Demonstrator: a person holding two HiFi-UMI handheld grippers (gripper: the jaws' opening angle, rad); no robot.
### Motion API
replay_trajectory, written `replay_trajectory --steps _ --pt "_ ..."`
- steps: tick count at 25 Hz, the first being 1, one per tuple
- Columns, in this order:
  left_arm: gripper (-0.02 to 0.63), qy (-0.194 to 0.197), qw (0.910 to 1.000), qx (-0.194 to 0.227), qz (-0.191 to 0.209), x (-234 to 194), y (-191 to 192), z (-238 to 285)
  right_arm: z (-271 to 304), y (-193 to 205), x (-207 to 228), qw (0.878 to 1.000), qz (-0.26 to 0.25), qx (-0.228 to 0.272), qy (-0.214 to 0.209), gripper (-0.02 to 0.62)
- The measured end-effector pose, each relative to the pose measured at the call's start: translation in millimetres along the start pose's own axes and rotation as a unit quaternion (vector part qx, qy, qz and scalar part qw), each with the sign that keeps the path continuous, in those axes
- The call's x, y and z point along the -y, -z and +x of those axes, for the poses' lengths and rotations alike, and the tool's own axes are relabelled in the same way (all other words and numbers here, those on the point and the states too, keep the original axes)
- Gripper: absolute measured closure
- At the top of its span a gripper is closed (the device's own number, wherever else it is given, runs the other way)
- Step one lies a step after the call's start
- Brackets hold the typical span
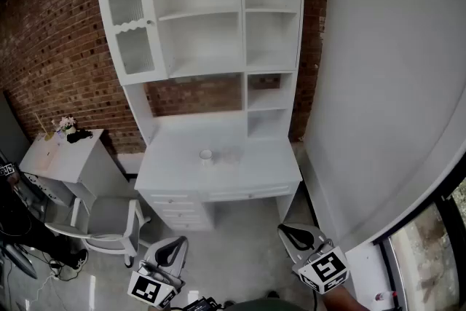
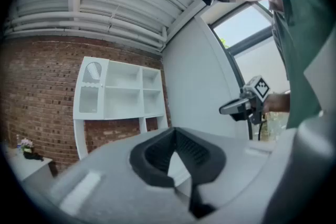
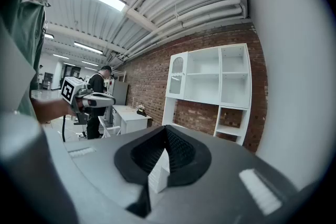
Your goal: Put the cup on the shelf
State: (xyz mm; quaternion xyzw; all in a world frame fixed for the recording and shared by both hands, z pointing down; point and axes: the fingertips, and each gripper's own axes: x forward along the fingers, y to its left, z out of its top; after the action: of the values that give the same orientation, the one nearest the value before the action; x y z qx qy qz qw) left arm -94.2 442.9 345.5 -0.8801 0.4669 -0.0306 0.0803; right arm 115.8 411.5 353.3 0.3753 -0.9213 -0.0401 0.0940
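Centrally, in the head view, a white desk (image 1: 258,160) stands against a red brick wall (image 1: 58,47) and carries a white shelf unit (image 1: 207,11) of open compartments, with one arched glazed door at its upper left. A plain white partition (image 1: 386,84) closes the right side of the room. At left are a low white cabinet (image 1: 69,156) with a small bunch of flowers (image 1: 65,123) on top, and a white chair (image 1: 105,221). The floor (image 1: 240,247) is grey concrete.

The cup (image 1: 206,155) sits on the desk top, left of centre, below the shelf unit and well apart from both tools. It appears upright, its long axis vertical and its round mouth facing up; it is too small to tell whether it has a handle.

The left gripper (image 1: 171,253) and the right gripper (image 1: 298,235) are held low over the floor in front of the desk. In each gripper view the jaws are together, with nothing between them.
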Motion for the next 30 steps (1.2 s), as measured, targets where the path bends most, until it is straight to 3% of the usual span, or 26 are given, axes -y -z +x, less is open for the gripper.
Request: replay_trajectory --steps 30 --pt "0.604 0.011 0.9999 -0.007 -0.012 -21 13 1 22 -1 -6 1.000 0.014 0.000 0.005 0.589"
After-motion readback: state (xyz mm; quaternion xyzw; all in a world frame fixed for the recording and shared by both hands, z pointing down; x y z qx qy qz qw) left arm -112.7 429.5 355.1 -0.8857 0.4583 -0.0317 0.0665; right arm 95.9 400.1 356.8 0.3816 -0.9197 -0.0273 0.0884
